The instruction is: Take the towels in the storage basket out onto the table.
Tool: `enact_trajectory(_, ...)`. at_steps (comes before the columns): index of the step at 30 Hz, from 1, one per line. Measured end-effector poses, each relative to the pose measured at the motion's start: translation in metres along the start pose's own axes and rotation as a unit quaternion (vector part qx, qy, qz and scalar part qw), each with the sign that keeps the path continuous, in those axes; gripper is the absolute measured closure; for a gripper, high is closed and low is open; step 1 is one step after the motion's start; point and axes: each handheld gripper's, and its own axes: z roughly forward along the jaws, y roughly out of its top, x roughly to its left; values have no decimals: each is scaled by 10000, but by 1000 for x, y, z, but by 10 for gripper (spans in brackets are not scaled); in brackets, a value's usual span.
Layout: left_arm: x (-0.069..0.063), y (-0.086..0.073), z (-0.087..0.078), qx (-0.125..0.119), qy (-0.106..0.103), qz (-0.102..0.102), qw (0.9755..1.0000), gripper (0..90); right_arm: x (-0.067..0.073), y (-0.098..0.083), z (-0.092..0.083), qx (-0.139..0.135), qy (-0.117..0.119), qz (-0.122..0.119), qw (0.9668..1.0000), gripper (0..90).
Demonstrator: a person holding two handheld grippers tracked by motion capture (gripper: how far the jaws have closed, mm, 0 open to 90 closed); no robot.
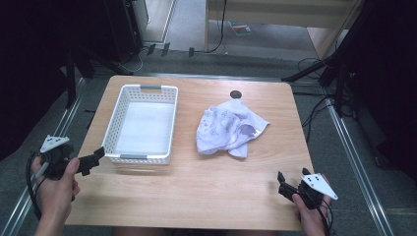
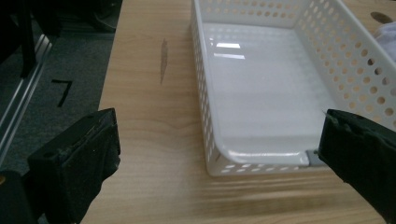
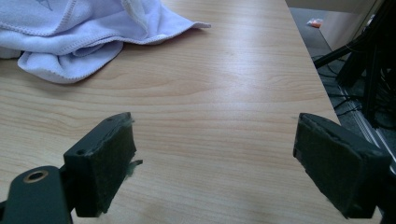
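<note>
High view: basket [image 1: 141, 156], crumpled cloth [image 1: 230, 127]

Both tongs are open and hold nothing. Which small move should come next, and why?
Probably move the right tongs forward to the crumpled cloth. It lies loose on the table beside the white basket, which holds nothing. The left tongs wait near the basket's corner.

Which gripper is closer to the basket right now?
The left gripper: its open jaws sit just off the basket's near corner. The right gripper is at the table's opposite front corner.
</note>
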Motion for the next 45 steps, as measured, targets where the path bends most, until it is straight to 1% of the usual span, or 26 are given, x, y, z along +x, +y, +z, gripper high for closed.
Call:
enact_trajectory(2, 2, -13, 0, -74, 26, -5, 10000, 0, 0, 0, 0, -2, 13, -18, 10000, 130)
enact_trajectory(6, 6, -36, -2, -355, 64, -169, 9992, 0, 0, 0, 0, -3, 45, -43, 10000, 130)
enact_trajectory(8, 7, -45, -2, -477, 91, -178, 9987, 0, 0, 0, 0, -7, 68, -50, 10000, 129)
enact_trajectory(10, 8, -55, -2, -632, 235, -154, 9976, 0, 0, 0, 0, -16, 82, -58, 9999, 129)
enact_trajectory(11, 11, -59, -2, -687, 237, -164, 9972, 0, 0, 0, 0, -18, 91, -59, 9999, 129)
enact_trajectory(13, 16, -65, -3, -832, 198, -270, 9960, 0, -1, 0, 0, -6, 87, -36, 10000, 129)
enact_trajectory(14, 16, -65, -3, -832, 198, -270, 9960, 0, -1, 0, 0, -6, 87, -36, 10000, 129)
enact_trajectory(15, 23, -70, -4, -901, 246, -287, 9952, 0, -1, 0, 0, -3, 99, -37, 9999, 129)
enact_trajectory(17, 28, -78, -2, -954, 332, -276, 9945, 0, 0, 0, 0, -2, 101, -42, 9999, 129)
enact_trajectory(18, 31, -81, 0, -920, 357, -254, 9948, 0, 0, 0, 0, 0, 97, -44, 9999, 129)
enact_trajectory(19, 31, -81, 0, -920, 357, -254, 9948, 0, 0, 0, 0, 0, 97, -44, 9999, 129)
enact_trajectory(20, 34, -83, 3, -879, 328, -252, 9953, 0, 0, 0, 0, -6, 97, -56, 9999, 128)
enact_trajectory(21, 38, -86, 8, -811, 369, -310, 9955, 0, 0, 0, 0, -6, 97, -60, 9999, 128)
enact_trajectory(23, 42, -88, 13, -773, 302, -372, 9959, 0, 0, 0, 0, -3, 98, -59, 9999, 129)
enact_trajectory(26, 44, -89, 17, -728, 252, -506, 9957, 0, 0, 0, 0, -2, 106, -57, 9999, 129)
enact_trajectory(28, 44, -90, 19, -697, 244, -508, 9960, 0, 0, 0, 0, 5, 101, -51, 9999, 129)
enact_trajectory(29, 44, -90, 20, -643, 232, -513, 9963, 0, 0, 0, 0, 9, 101, -50, 9999, 129)
enact_trajectory(33, 41, -90, 24, -566, 309, -463, 9968, 0, 0, 0, 0, 16, 99, -67, 9999, 129)
enact_trajectory(35, 39, -90, 26, -507, 385, -358, 9973, 0, 0, 0, 0, 23, 91, -75, 9999, 129)
enact_trajectory(36, 39, -90, 26, -507, 385, -358, 9973, 0, 0, 0, 0, 23, 91, -75, 9999, 129)
enact_trajectory(37, 36, -90, 27, -453, 441, -261, 9977, 0, 0, 0, 0, 24, 84, -84, 9999, 130)
enact_trajectory(38, 35, -90, 28, -462, 449, -236, 9976, 0, 0, 0, 0, 22, 81, -83, 9999, 129)
enact_trajectory(41, 36, -90, 28, -458, 449, -290, 9975, 0, 0, 0, 0, 24, 73, -79, 9999, 130)
enact_trajectory(45, 36, -90, 28, -469, 456, -294, 9974, 0, 1, 0, 0, 32, 66, -90, 9999, 130)
